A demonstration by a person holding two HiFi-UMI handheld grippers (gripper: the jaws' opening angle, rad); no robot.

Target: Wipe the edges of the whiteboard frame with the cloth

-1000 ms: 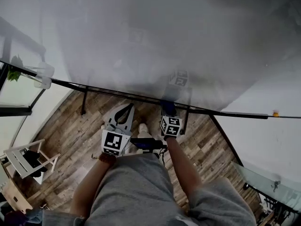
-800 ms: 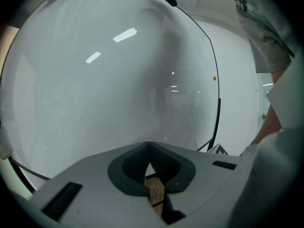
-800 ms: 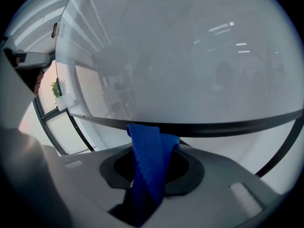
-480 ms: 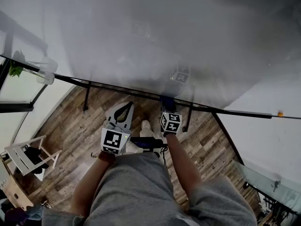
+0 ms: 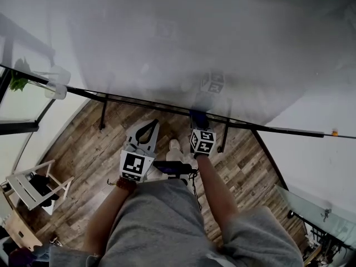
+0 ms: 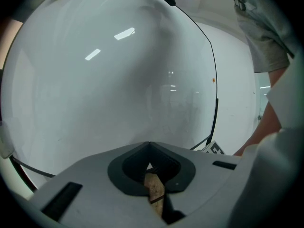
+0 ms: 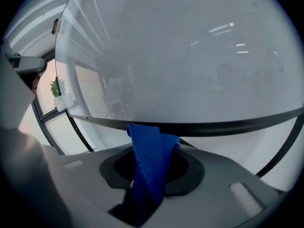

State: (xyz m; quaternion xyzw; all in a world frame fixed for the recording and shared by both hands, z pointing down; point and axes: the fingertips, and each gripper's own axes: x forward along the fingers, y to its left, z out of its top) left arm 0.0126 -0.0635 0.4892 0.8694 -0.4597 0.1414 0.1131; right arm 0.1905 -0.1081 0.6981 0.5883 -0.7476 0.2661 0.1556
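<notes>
Your head camera looks steeply down past your chest onto the left gripper (image 5: pixel 149 128) and right gripper (image 5: pixel 198 119). Each gripper camera sights along its own jaws, tight on the whiteboard (image 6: pixel 109 89) just ahead of the tips. All three views share its black frame (image 7: pixel 213 126).

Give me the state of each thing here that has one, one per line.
left gripper: shut, nothing held.
right gripper: shut on the cloth.
cloth: blue, bunched lengthwise, pinched between the jaws, its top end up at the frame's lower edge.
whiteboard: upright, surface blank.
whiteboard frame: black lower edge bare apart from where the cloth meets it.
</notes>
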